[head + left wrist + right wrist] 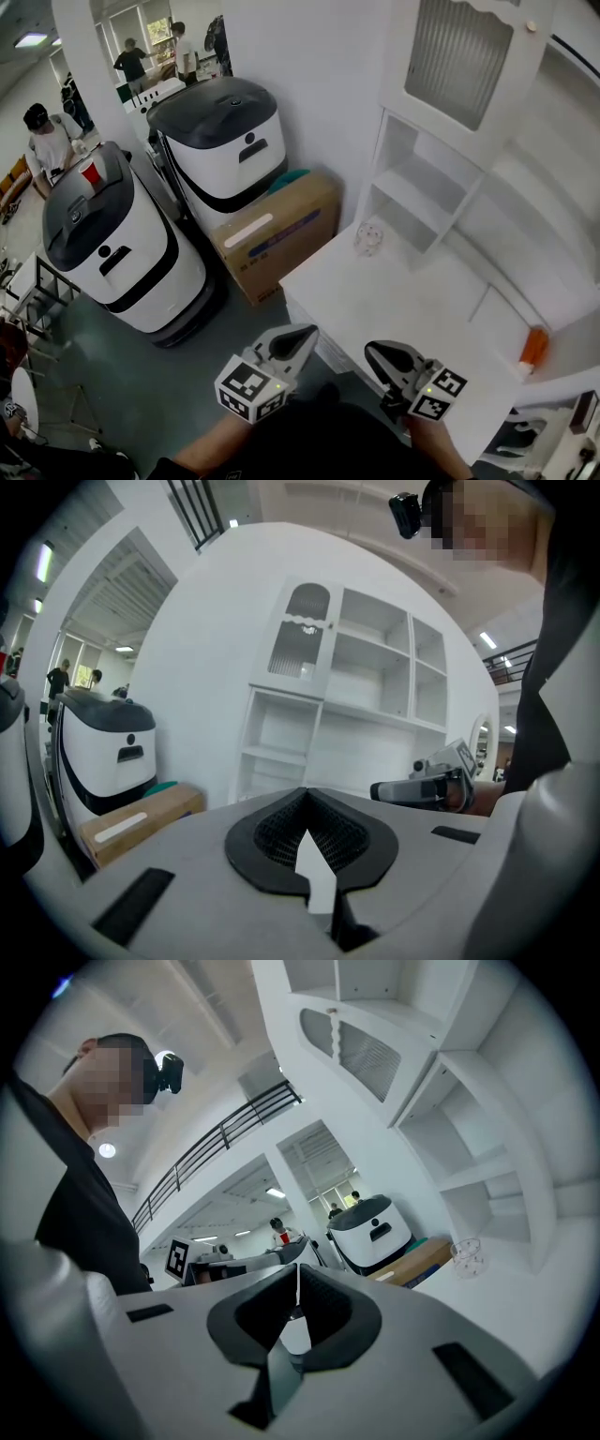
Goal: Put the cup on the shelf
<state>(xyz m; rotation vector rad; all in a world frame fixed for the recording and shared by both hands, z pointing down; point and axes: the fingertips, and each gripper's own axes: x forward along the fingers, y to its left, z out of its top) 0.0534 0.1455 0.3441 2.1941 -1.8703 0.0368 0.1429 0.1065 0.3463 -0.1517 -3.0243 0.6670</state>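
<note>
The cup stood on the far end of the white counter, just in front of the shelf and not yet lifted. My left gripper and right gripper hovered at the near edge, well apart from the cup, both with jaws pressed together on nothing. I judged that the whole task was left to do.

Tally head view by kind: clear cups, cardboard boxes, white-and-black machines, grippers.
Clear cup: 1
Cardboard box: 1
White-and-black machines: 2
Grippers: 2 (left gripper, right gripper)
Total: 6
</note>
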